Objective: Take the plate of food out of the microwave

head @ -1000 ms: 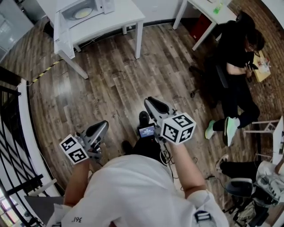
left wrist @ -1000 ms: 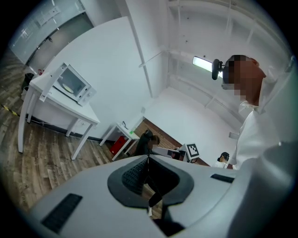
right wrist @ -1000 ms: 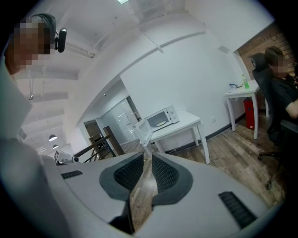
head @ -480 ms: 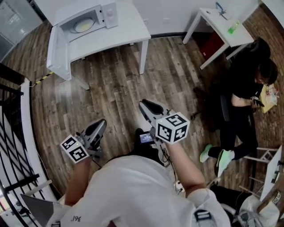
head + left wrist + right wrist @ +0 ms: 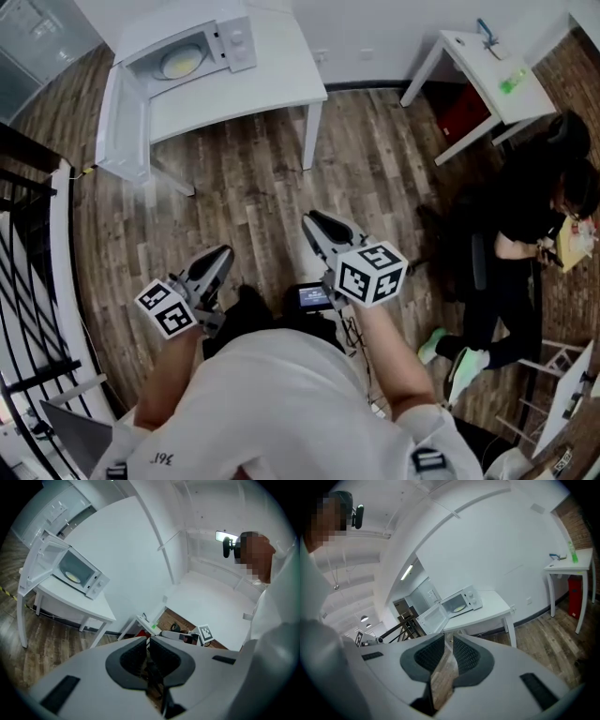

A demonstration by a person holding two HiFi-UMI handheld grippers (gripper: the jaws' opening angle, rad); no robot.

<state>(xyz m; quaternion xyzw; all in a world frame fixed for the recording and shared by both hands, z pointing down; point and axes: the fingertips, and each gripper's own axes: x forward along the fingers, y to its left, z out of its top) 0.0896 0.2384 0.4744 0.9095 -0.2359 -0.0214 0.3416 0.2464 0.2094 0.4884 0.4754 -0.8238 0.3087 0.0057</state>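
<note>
1. The microwave [image 5: 202, 47] sits on the table [image 5: 281, 80], far ahead and left of the wearer.
2. The microwave door [image 5: 124, 122] hangs open on the left, out past the table edge.
3. The plate of food [image 5: 180, 62] lies inside the microwave cavity.
4. The second table [image 5: 469, 61] stands to the right, by the wall, with a bottle [image 5: 511, 82] on top and a box [image 5: 464, 117] under it.
5. A seated person [image 5: 525, 234] is at far right, nearer than the second table.
6. The railing [image 5: 37, 272] runs along the left edge.
7. The left gripper [image 5: 220, 255] and right gripper [image 5: 314, 220] are over the floor [image 5: 253, 187], well apart from the table, with a small screen [image 5: 312, 298] between them.
</note>
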